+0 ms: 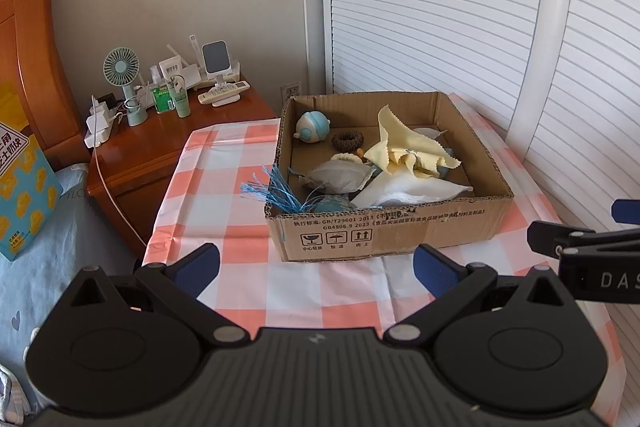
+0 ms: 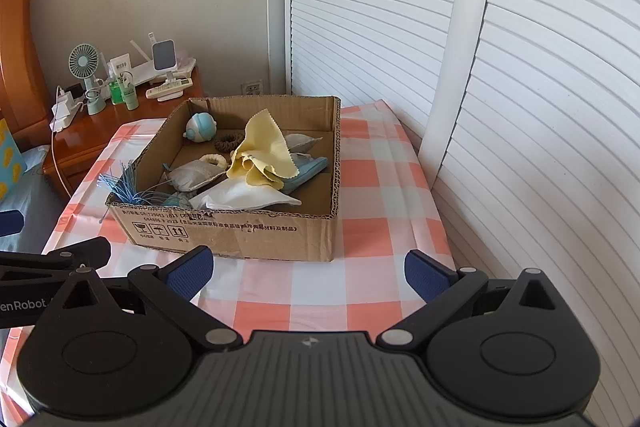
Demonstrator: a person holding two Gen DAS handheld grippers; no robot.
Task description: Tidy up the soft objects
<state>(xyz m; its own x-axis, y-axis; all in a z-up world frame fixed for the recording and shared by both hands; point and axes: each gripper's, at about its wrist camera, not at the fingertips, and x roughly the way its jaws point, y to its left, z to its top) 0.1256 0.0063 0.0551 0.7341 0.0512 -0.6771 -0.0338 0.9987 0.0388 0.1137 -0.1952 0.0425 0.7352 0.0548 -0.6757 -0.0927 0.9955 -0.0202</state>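
An open cardboard box (image 1: 384, 235) (image 2: 240, 233) stands on the pink-and-white checked tablecloth (image 1: 224, 171) (image 2: 360, 187). It holds soft things: a yellow cloth (image 1: 404, 147) (image 2: 266, 151), a white cloth (image 1: 416, 193) (image 2: 240, 199), a grey pouch (image 1: 340, 177) (image 2: 196, 173), a blue round plush (image 1: 314, 126) (image 2: 201, 125), a brown hair tie (image 1: 347, 140) (image 2: 227, 142) and a blue tassel (image 1: 276, 191) (image 2: 124, 187) hanging over the left wall. My left gripper (image 1: 316, 263) and right gripper (image 2: 308, 267) are both open and empty, in front of the box.
A wooden nightstand (image 1: 168, 143) (image 2: 92, 135) at the left carries a small fan (image 1: 122, 71), bottles, a remote and chargers. A bed with blue sheets (image 1: 52, 255) lies left. White slatted doors (image 1: 440, 7) (image 2: 520, 87) close off the right and back.
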